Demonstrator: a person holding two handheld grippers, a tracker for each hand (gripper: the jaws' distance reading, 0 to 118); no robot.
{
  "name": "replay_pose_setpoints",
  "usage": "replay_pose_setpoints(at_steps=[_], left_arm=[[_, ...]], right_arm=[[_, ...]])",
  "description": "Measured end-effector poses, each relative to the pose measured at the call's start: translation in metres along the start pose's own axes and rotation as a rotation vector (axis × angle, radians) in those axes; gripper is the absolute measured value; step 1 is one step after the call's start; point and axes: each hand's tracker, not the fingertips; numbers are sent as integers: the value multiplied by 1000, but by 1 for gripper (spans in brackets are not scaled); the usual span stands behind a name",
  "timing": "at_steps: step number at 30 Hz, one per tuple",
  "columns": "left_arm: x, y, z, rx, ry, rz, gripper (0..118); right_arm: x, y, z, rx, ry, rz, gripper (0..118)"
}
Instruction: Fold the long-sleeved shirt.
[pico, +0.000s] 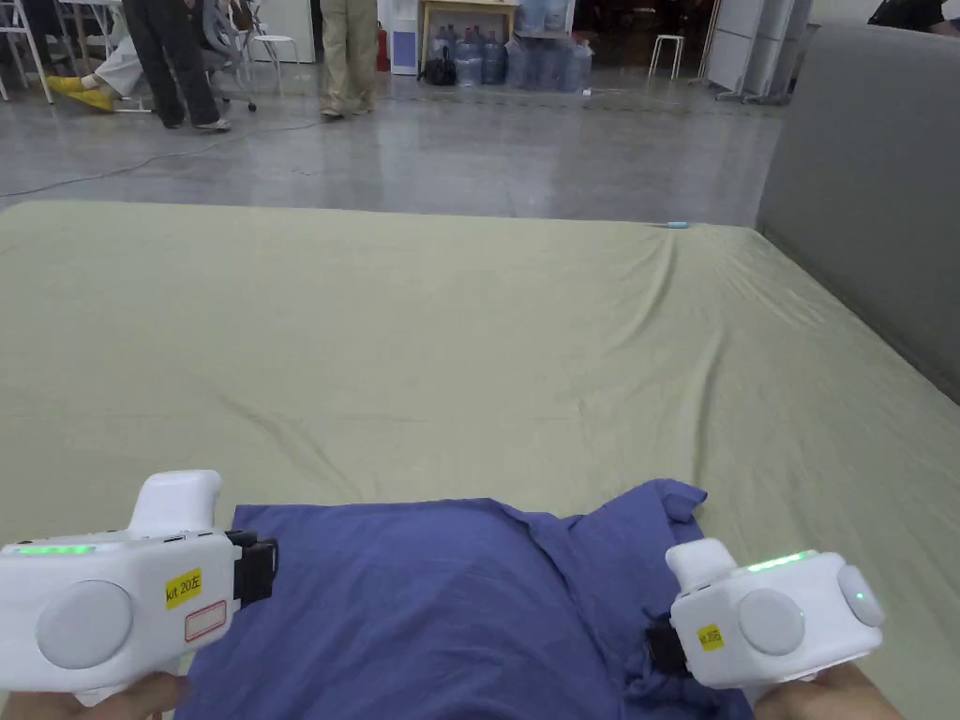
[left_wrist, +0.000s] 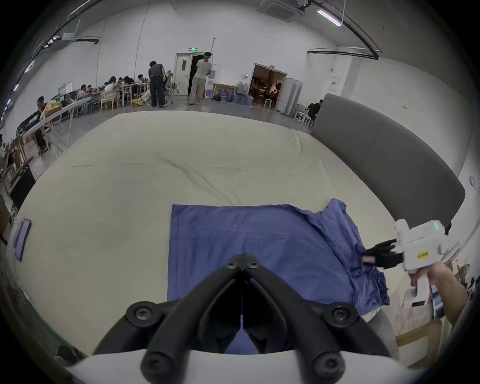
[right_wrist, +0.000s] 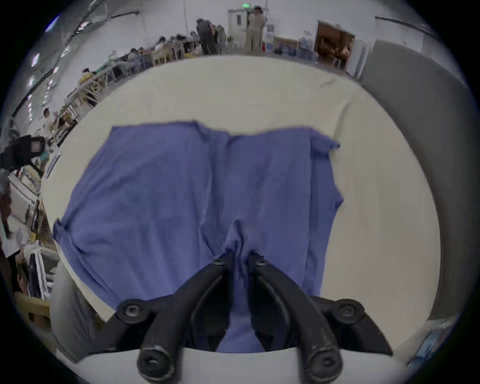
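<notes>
A blue long-sleeved shirt (pico: 450, 600) lies on the near edge of the bed, flat on its left part and bunched along its right side. My left gripper (pico: 267, 567) hovers at the shirt's left edge. In the left gripper view its jaws (left_wrist: 242, 258) meet tip to tip above the flat cloth (left_wrist: 246, 233), with nothing seen between them. My right gripper (pico: 656, 647) is at the bunched right side. In the right gripper view a raised fold of the shirt (right_wrist: 155, 194) is pinched in the right gripper (right_wrist: 241, 258). The left gripper view also shows the right gripper (left_wrist: 368, 258) at that edge.
A pale green sheet (pico: 469, 356) covers the wide bed, with a grey headboard (pico: 872, 187) along its right side. A phone (left_wrist: 22, 239) lies at the bed's left edge. Beyond the far edge, people (pico: 178, 56) stand on the floor near water bottles (pico: 525, 56).
</notes>
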Motion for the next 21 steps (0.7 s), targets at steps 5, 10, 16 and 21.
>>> replay_pose_setpoints(at_steps=[5,10,16,21], left_arm=[[7,-2,16,2,-6,12,0],[11,-7,29,3,-7,16,0],[14,-6,24,-17,-6,19,0],[4,40,-11,-15,35,15,0]], right_arm=[[4,-9,15,-4,27,-21,91],[7,-32,87,189,16,-92,90],[11,-44,101,226,-3,-91,0],[14,-23,97,229,17,-88,0]])
